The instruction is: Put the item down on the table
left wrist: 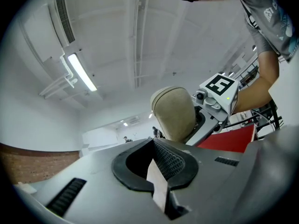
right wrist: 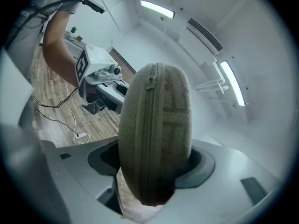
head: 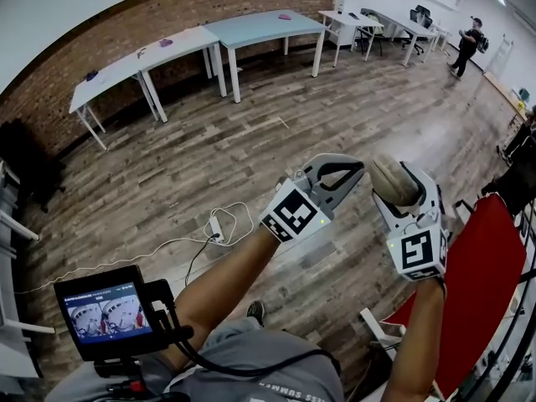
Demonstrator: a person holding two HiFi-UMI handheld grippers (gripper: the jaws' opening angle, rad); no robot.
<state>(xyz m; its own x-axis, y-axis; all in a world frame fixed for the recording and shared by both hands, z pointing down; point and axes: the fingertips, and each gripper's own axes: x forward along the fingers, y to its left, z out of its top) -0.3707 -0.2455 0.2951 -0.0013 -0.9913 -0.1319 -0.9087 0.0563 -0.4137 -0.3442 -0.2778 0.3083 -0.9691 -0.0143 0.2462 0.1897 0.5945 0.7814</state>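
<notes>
In the head view both grippers are raised in the air over a wooden floor. My right gripper (head: 400,187) is shut on a beige zippered pouch (head: 392,180), which stands on edge between its jaws. In the right gripper view the pouch (right wrist: 156,134) fills the middle, zip facing the camera, and hides the right gripper (right wrist: 156,174) tips. My left gripper (head: 353,168) hangs just left of the pouch with its jaws together and nothing in them. In the left gripper view the left gripper (left wrist: 156,146) points up at the ceiling, with the pouch (left wrist: 174,113) just beyond its tips.
White tables (head: 151,64) and a pale blue table (head: 261,25) stand along the far brick wall. A white cable with a power strip (head: 216,227) lies on the floor. A red surface (head: 477,279) is at my right. A person (head: 466,44) stands far off.
</notes>
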